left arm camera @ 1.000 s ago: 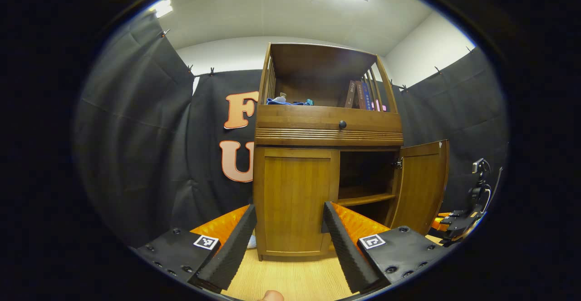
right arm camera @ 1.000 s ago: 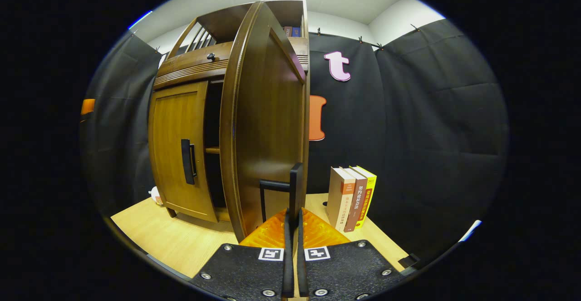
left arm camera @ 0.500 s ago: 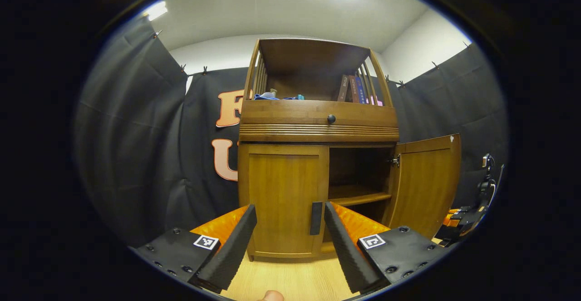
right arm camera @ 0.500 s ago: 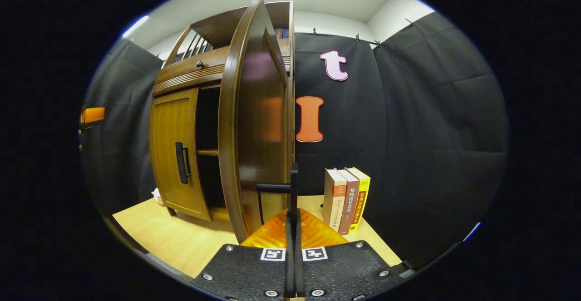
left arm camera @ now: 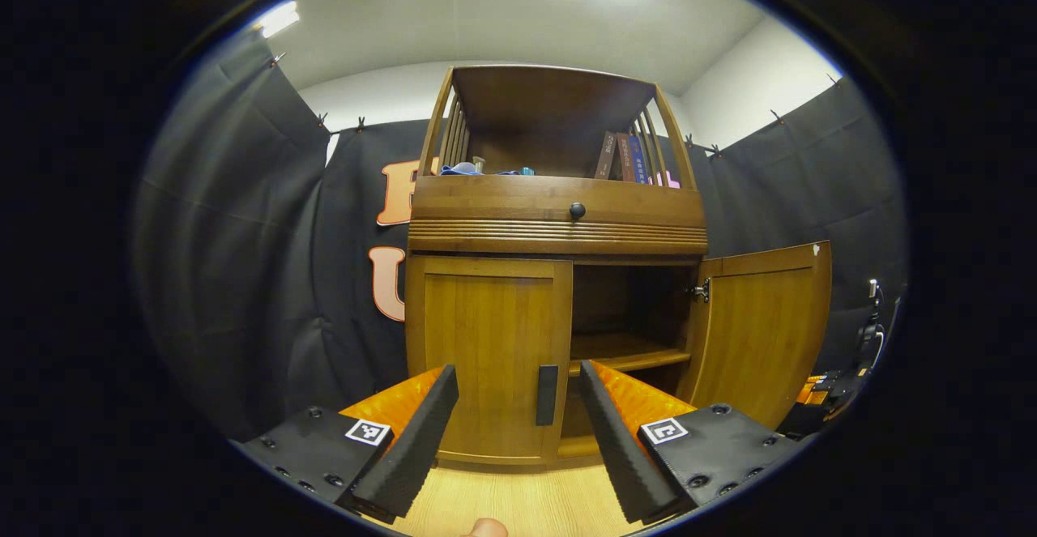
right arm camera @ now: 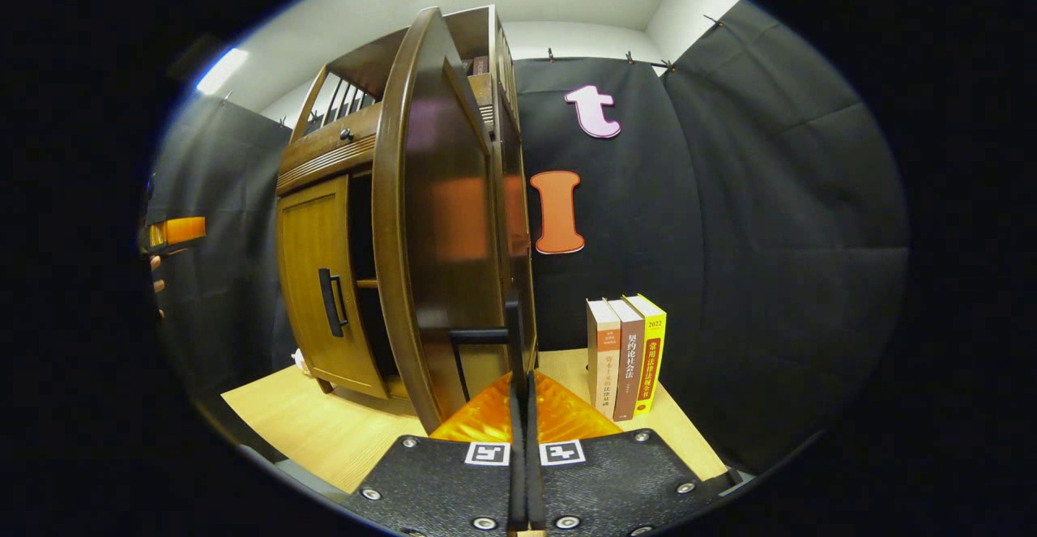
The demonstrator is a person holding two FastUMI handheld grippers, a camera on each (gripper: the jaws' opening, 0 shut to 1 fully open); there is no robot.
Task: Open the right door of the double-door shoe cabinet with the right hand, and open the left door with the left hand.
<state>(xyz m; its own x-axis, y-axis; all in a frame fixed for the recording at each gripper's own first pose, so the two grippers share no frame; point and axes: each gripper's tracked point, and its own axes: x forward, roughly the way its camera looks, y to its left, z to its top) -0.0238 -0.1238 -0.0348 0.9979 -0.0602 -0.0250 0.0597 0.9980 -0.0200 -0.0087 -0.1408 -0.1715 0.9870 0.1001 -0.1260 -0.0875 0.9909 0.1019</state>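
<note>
Your shoe cabinet fills the centre of the left gripper view. Its right door is swung open at centre right, while the left door is shut at lower centre. In the right gripper view, your right gripper is pinched on the right door's handle at lower centre. Your left gripper is spread wide, short of the left door's handle. Close too early or off-line and the fingers may miss that slim handle or scrape the panel.
</note>
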